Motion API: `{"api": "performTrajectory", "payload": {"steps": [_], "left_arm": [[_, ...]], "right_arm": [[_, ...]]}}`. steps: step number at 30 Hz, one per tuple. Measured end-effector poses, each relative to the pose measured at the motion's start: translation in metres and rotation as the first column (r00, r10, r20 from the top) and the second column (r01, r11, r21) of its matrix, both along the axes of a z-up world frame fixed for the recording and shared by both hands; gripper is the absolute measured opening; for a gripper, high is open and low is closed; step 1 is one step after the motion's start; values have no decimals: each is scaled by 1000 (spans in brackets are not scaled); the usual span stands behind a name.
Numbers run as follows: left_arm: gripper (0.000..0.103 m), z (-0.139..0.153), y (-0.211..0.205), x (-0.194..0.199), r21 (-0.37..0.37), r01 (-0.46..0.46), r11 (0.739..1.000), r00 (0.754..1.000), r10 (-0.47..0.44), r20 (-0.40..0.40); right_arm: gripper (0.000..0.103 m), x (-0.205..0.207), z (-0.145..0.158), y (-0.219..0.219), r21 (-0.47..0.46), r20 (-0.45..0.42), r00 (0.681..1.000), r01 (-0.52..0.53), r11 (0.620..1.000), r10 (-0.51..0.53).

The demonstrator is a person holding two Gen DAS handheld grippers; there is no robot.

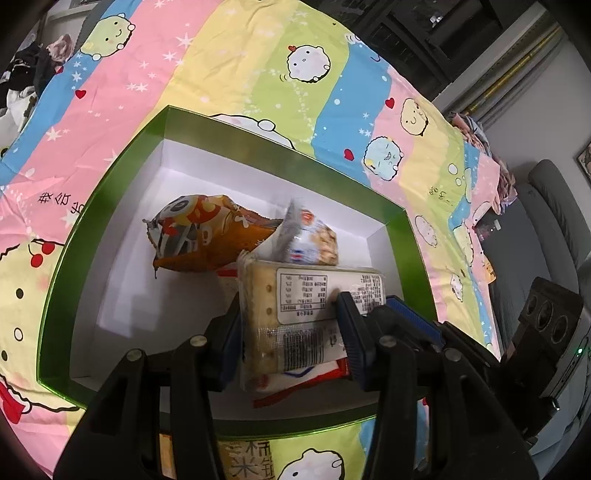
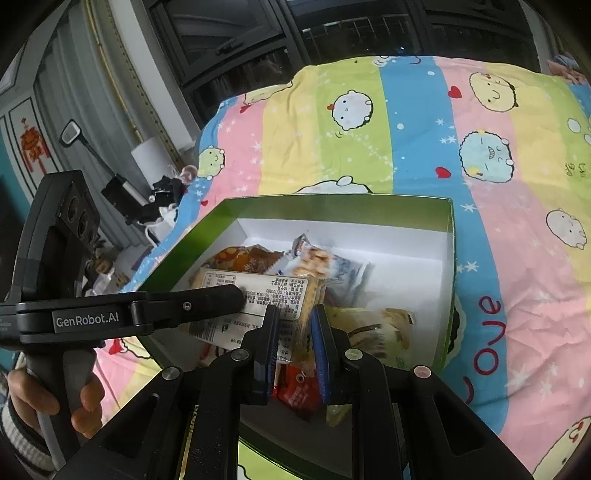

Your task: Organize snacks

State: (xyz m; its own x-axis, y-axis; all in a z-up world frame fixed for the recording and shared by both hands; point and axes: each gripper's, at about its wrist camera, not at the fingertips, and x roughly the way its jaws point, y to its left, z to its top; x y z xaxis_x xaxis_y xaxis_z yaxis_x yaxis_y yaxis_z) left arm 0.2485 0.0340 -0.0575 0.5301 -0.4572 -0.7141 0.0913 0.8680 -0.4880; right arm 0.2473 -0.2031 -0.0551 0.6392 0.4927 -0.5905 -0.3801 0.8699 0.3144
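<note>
Left tool (image 1: 291,325) is clamped on the cracker pack (image 1: 295,314), lowering it into the green box (image 1: 74,236) at about 6 o'clock. Right tool (image 2: 293,354) is squeezed almost shut on a thin wrapper edge. Next: let go gently.

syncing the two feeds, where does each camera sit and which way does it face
Left wrist: on the left gripper, looking down along its fingers into the green box on the cartoon bedsheet; its pads clamp a cracker pack; the right gripper's side shows at the right edge.
Right wrist: on the right gripper, facing the same box toward a dark window; its jaws are shut on a yellow snack packet; a hand holds the left gripper.
Shared: box, cracker pack, orange snack bag, bedsheet.
</note>
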Motion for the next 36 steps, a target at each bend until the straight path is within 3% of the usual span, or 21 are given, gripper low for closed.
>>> {"api": "performTrajectory", "payload": {"steps": [9, 11, 13, 16, 19, 21, 24, 26, 31, 36], "left_arm": [[49, -1, -1, 1, 15, -9, 1000, 1000, 9, -14], [53, 0, -3, 2, 25, -8, 1000, 1000, 9, -16], [71, 2, -3, 0, 38, -19, 999, 1000, 19, -7], [80, 12, 0, -6, 43, -41, 998, 999, 40, 23], [85, 23, 2, -15, 63, -63, 996, 997, 59, 57], [92, 30, 3, -22, 75, -72, 995, 994, 66, 82], [94, 43, 5, -38, 102, -89, 991, 989, 76, 128], [103, 50, 5, -50, 130, -110, 985, 984, 90, 154], [102, 60, 5, -85, 128, -128, 984, 977, 103, 186], [102, 72, -2, -124, 163, -123, 979, 969, 83, 233]], "right_arm": [[20, 1, 0, 2, -9, -6, 1000, -2, 1000, 2], [20, 1, 0, 0, 9, -10, 1000, 1, 1000, -1], [20, 1, 0, -2, 15, -13, 1000, 15, 1000, -15], [20, -3, 5, -8, 37, -10, 999, 43, 998, -43], [32, -13, 15, -16, 75, 11, 998, 53, 996, -54], [49, -23, 24, -22, 101, 34, 997, 60, 993, -63], [63, -39, 35, -29, 130, 53, 996, 63, 990, -70], [67, -50, 39, -34, 155, 49, 996, 64, 986, -72], [72, -78, 42, -44, 230, 14, 998, 62, 971, -66], [73, -107, 44, -43, 220, 2, 999, 46, 974, -47]]}}
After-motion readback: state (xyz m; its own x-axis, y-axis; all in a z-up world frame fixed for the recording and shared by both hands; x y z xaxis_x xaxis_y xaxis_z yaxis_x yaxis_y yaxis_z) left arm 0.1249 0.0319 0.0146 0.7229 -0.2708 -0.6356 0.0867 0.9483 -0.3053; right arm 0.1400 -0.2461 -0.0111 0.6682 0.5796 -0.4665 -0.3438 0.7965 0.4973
